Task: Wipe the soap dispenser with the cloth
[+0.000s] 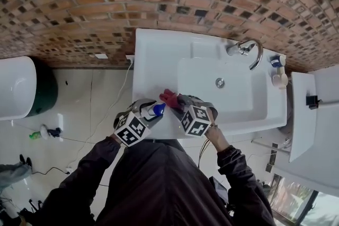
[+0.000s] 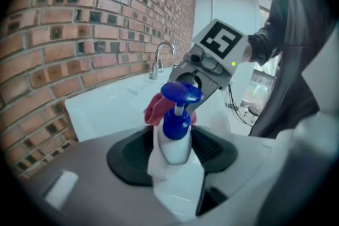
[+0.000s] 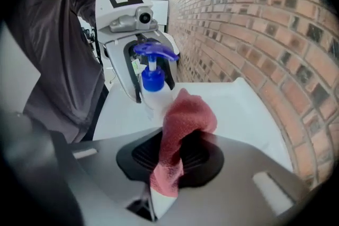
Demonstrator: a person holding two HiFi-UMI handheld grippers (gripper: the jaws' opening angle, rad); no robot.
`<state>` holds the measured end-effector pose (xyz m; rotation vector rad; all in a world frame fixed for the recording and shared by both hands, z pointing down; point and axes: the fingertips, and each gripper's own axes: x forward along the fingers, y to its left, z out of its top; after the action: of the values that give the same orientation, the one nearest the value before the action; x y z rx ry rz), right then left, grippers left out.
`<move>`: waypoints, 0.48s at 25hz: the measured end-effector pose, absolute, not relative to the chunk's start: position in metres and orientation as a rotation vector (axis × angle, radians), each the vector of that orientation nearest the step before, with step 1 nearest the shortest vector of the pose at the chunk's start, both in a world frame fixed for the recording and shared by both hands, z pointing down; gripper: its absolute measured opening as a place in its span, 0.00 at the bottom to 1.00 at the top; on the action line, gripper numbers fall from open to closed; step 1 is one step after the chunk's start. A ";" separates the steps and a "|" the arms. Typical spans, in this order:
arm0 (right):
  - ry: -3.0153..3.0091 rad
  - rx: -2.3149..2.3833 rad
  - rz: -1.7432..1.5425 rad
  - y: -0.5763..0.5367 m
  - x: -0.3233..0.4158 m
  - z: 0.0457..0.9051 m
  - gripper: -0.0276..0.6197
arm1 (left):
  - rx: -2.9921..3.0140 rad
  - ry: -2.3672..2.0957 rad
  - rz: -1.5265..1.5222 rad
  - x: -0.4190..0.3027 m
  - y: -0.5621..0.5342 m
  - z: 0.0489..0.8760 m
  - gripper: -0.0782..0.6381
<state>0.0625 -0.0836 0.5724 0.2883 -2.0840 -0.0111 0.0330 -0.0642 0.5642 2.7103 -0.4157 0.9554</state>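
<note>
Dark sleeves (image 1: pixel 95 166) and the person's torso fill the bottom of the head view, and both arms reach toward the white washbasin (image 1: pixel 153 50). Two marker cubes (image 1: pixel 131 128) hide most of the jaws from above.

Over the washbasin's near rim, on the flat part left of its bowl, the left tongs (image 2: pixel 174 148) are clamped on the soap dispenser (image 2: pixel 176 127). This is a white bottle with a blue collar and a blue pump head, held upright between the two dark pads. Just beyond it, the right tongs (image 3: pixel 177 153) are closed on the red cloth (image 3: pixel 188 119), and a bunch of it sticks up past the pads. The cloth sits right beside the bottle, on the side toward the bowl; whether they touch is not clear. In the left gripper view, the cloth and the right tongs block part of the washbasin behind the dispenser. In the right gripper view, the cloth covers the bottle's lower edge.

At the back of the washbasin stands a chrome faucet (image 1: pixel 249 50), and a round drain (image 1: pixel 220 82) lies in the bowl below it. Two small containers (image 1: pixel 279 79) sit at the right-hand back corner. A brick wall (image 1: pixel 106 2) rises behind the washbasin. Left of it, a cable (image 1: pixel 119 95) trails down to the pale floor (image 1: pixel 90 108).
</note>
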 end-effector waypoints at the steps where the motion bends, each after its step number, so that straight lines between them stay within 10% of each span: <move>1: -2.085 0.271 -0.046 -0.085 0.061 0.567 0.15 | 2.701 -0.452 0.956 0.029 -0.064 0.563 0.44; 12: -1.982 0.062 -0.286 -0.065 0.057 0.560 0.15 | 2.429 -0.777 0.940 -0.008 -0.050 0.570 0.24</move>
<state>0.0574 -0.0653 0.5602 0.0616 -1.9815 -0.2856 -0.0085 -0.0498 0.5698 2.4286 -0.7766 0.9402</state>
